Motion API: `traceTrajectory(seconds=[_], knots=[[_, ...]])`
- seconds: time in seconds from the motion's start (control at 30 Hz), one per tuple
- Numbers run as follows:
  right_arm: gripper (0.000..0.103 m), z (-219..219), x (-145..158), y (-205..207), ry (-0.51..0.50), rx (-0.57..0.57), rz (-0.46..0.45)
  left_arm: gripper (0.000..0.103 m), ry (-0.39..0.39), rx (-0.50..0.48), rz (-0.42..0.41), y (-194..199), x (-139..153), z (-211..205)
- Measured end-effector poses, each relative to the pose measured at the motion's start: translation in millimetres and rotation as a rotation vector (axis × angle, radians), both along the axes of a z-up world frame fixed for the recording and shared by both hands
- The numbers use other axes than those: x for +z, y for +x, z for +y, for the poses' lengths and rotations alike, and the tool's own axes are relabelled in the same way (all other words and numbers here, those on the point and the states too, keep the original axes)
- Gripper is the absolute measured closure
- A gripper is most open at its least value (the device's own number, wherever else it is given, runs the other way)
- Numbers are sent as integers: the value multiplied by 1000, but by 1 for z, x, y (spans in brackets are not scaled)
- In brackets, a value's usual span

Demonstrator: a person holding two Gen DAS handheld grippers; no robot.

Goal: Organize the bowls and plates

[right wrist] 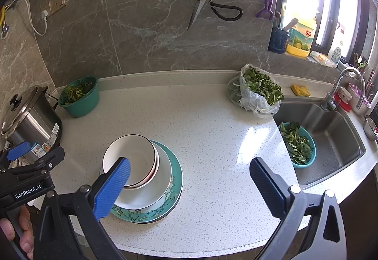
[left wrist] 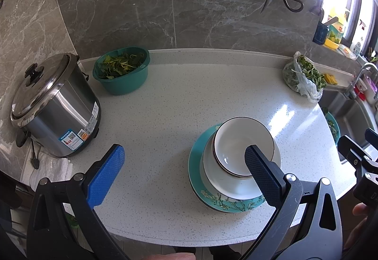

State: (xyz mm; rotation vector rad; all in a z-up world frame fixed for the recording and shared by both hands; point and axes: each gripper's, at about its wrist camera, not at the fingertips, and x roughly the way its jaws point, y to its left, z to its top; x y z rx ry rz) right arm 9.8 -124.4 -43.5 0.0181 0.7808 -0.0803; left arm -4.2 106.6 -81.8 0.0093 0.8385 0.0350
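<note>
**Dishes stacked near the counter's front edge, both grippers wide open**

Here, working from left to right, I see a steel cooker (left wrist: 55, 106) at the counter's (left wrist: 189, 99) left edge, with a white cloth (left wrist: 50, 166) beside its base toward the front. Behind it, in the back left corner, a green basin (left wrist: 121, 73) holds leafy greens.

My left gripper (left wrist: 184, 172) hangs over the front edge with its jaws spread far apart and nothing between them. Its right finger (left wrist: 262, 172) sits in front of the stack in this view; I cannot tell whether it touches the bowl.

The stack stands near the front edge, about the middle of the counter. A teal plate (left wrist: 226, 204) with a blossom pattern lies at the bottom, a larger white bowl (left wrist: 226, 186) sits on it, and a smaller white bowl (left wrist: 241, 139) with a dark rim rests on top, tilted and shifted off centre.

My right gripper (right wrist: 189, 189) is also spread wide and empty. Its left finger (right wrist: 112, 189) overlaps the stack in its own view, and its right finger (right wrist: 268, 189) is over bare counter. A person's fingers (right wrist: 22, 231) show on the handle of the other gripper at the lower left of that view.

Further right, a plastic bag (right wrist: 254, 94) of greens lies by the back right corner, just beside the sink (right wrist: 335, 142), where a blue colander (right wrist: 298, 145) of greens sits against the counter's right edge.
</note>
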Motion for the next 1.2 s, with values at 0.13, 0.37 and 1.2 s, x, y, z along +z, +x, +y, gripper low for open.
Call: traceTrajectory(seconds=[0.13, 0.37, 1.2], knots=[[0, 0, -1, 1, 0, 1, 2, 0, -1, 0, 4, 2, -2, 0], [0, -1, -1, 1, 0, 2, 2, 0, -1, 0, 7, 4, -3, 1], [0, -3, -2, 5, 0, 10, 9, 0, -2, -2, 12, 8, -8, 0]])
